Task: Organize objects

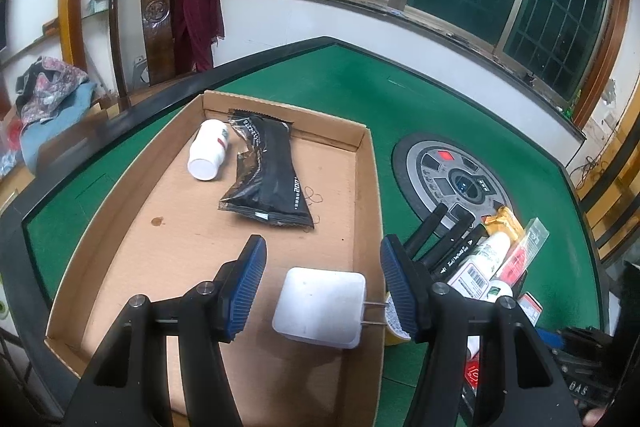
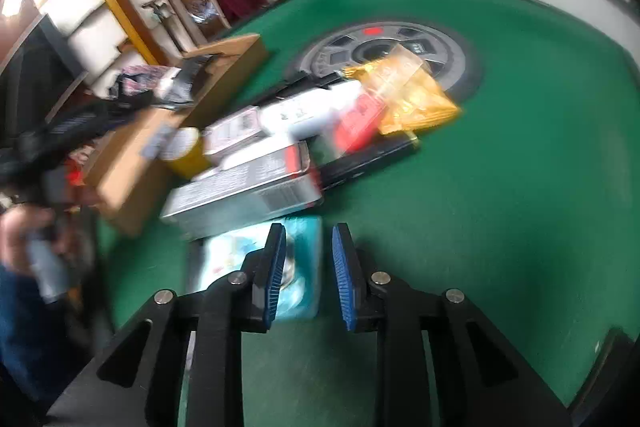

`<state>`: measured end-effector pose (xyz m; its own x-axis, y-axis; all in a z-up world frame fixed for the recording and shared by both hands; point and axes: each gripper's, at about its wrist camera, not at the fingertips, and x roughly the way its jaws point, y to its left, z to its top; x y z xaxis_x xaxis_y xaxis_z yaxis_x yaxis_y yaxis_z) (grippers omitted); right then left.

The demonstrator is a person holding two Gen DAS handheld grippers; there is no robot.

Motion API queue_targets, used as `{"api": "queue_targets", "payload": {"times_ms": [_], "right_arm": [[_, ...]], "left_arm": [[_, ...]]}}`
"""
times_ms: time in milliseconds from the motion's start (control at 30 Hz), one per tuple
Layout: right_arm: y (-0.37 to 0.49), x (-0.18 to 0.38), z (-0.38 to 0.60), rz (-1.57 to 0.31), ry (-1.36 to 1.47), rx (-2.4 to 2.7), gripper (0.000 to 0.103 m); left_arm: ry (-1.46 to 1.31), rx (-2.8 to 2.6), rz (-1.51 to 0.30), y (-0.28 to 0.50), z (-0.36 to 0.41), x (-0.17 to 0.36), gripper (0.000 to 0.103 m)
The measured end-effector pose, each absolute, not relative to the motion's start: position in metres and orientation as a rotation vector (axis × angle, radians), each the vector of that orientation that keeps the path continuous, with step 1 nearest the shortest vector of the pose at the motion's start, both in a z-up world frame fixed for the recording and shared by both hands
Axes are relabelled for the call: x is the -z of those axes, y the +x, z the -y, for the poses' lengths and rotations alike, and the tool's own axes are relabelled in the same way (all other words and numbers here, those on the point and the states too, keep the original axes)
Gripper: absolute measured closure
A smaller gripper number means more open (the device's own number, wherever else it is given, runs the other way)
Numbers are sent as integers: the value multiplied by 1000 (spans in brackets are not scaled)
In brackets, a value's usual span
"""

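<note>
My left gripper [image 1: 323, 247] hangs open over the near end of a shallow cardboard tray [image 1: 132, 227]. A white plug adapter [image 1: 320, 307] lies on the tray floor between the fingers, and neither pad presses on it. Further back in the tray lie a white bottle [image 1: 208, 151] and a black packet [image 1: 268, 179]. My right gripper [image 2: 309, 231] points down at the green table [image 2: 500, 187] with its pads a narrow gap apart. A light-blue packet [image 2: 228, 259] lies under its left finger, with only its edge showing in the gap. The right wrist view is blurred.
A pile lies right of the tray: black markers [image 1: 448, 239], a white tube [image 1: 484, 259], an orange packet [image 2: 404, 95], a silver box [image 2: 248, 195] and a yellow cup [image 2: 184, 151]. A round grey panel [image 1: 440, 171] sits mid-table. A person's hand [image 2: 24, 231] shows at left.
</note>
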<state>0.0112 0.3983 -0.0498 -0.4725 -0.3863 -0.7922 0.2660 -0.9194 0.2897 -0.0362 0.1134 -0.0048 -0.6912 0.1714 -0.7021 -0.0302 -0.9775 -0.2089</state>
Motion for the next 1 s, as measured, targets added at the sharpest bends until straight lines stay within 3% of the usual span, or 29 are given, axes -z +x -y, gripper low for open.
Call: {"api": "queue_targets", "payload": {"times_ms": [100,333,533,567,600,667,900,1000], "right_arm": [[0,53,-397,255,1296,2369,81],[26,53,-387,124,1364,2129,76],[42,40,-405,156,1323,2203,75],[43,34,-405,119,1285,2245,65],[42,32,-404,104,1271,2265,42],[38,28,-401,146,1216,2266,27],[8,49,-375,230,1293,2160,29],[5,53,-360,155,1282,2132,29]], "left_arm": [[-1184,-2778,281,-37,-110,7,49],[-1163,-2766,290,-34,-99,1,49],[-1216,-2678,157,-35,-115,8,49],[-1241,-2655,138,-36,-119,11,49],[-1251,-2652,129,-37,-120,13,49],[-1249,-2652,136,-35,-120,16,49],[-1247,-2648,193,-29,-109,18,49],[-1249,-2645,195,-29,-106,19,49]]}}
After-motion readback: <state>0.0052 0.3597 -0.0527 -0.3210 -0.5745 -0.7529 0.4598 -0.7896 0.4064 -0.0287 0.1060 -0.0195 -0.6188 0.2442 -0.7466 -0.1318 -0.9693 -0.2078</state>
